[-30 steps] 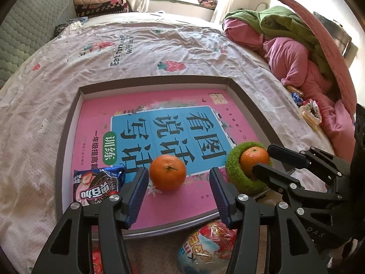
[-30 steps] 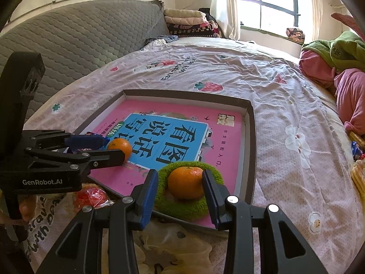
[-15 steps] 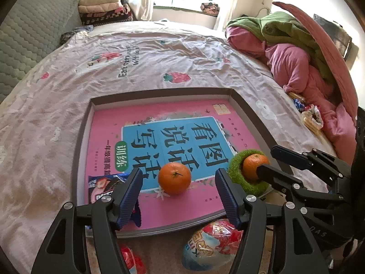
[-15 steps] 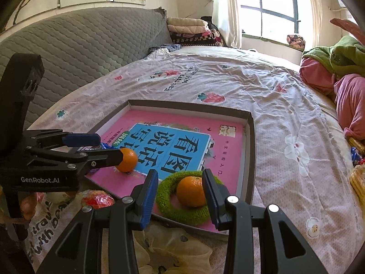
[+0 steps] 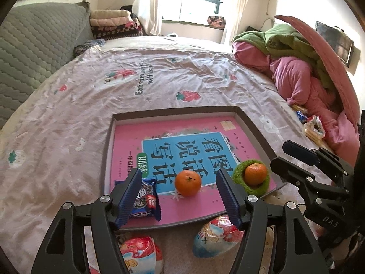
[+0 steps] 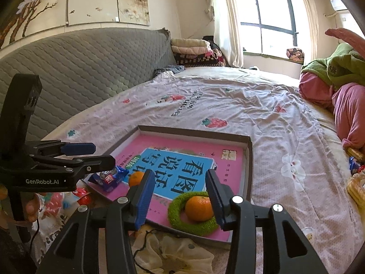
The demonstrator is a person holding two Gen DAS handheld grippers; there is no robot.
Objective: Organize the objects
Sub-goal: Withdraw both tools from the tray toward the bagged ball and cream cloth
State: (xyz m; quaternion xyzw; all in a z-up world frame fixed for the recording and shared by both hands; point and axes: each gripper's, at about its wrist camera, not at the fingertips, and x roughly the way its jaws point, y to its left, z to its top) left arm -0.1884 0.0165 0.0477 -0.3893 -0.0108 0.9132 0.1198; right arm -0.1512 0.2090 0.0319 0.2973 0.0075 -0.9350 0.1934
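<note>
Two oranges sit in the tray (image 5: 251,123). One orange (image 5: 188,182) lies loose ahead of the left tongs (image 5: 178,196), stem up. The other orange (image 6: 199,207) rests in a green ring (image 6: 180,217) ahead of the right tongs (image 6: 180,198). Both tongs have just been opening and stand apart, gripping nothing. A snack packet (image 5: 146,202) lies lengthwise behind the left tongs' left finger. The left tongs read "GenRobot.AI".

the bedsheet (image 5: 68,118) is pale pink, printed with red strawberries and dark lettering. the shallow tray (image 5: 109,141) is grey-brown, and the book (image 5: 182,150) in it is pink with a blue panel. two oranges (image 5: 188,182) are bright orange; one sits in a fuzzy green ring (image 6: 178,212). the snack packet (image 5: 146,201) is blue. the headboard (image 6: 79,68) is quilted grey.
</note>
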